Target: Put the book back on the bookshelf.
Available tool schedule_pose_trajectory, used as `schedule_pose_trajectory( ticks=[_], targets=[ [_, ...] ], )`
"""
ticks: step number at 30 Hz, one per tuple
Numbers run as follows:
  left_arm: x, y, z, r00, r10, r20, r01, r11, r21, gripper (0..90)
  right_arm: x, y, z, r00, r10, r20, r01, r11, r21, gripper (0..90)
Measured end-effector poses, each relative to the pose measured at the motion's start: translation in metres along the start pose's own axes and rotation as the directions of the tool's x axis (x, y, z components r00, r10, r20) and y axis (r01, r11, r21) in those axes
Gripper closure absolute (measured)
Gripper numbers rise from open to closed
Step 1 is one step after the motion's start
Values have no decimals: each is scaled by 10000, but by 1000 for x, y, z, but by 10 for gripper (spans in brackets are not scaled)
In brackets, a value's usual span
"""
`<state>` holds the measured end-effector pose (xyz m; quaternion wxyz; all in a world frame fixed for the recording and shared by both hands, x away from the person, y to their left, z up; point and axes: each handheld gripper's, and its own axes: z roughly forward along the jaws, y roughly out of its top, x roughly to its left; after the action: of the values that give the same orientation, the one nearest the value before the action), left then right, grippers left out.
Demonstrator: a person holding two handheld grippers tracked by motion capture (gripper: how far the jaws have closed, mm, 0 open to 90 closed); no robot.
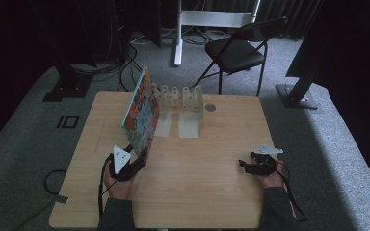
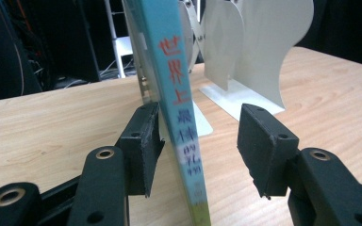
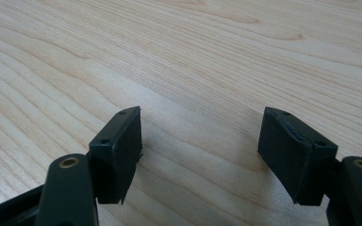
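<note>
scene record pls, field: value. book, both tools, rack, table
book: thin picture book, upright on its lower edge on the table, blue spine between the left tool's jaws
left tool: open; one pad by the cover, the other clear of the spine
right tool: open, nothing between the jaws, low over bare wood
rack: white metal book rack at the table's far side, behind the book
table: light wood

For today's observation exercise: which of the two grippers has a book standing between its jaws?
The left gripper. A book with a blue spine stands upright between its open jaws, one pad beside the spine, the other apart. The right gripper has bare table between its jaws.
</note>
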<state>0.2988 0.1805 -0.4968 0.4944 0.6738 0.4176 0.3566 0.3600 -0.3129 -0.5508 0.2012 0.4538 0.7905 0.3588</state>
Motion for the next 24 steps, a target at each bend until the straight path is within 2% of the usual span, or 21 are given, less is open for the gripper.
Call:
schedule_pose_trajectory(
  ticks=[2,17,24],
  targets=[
    [0,-2,-3,10000,45,24,-44,10000,-84,501,0,0,0,10000,1,0,-1,10000,-1,304],
    [1,-17,-16,9999,44,160,-49,9994,335,519,0,0,0,10000,-6,1,6,10000,-1,304],
    [1,-22,-23,9998,88,188,-98,9984,553,563,0,0,0,10000,-1,-4,1,10000,-3,304]
  ],
)
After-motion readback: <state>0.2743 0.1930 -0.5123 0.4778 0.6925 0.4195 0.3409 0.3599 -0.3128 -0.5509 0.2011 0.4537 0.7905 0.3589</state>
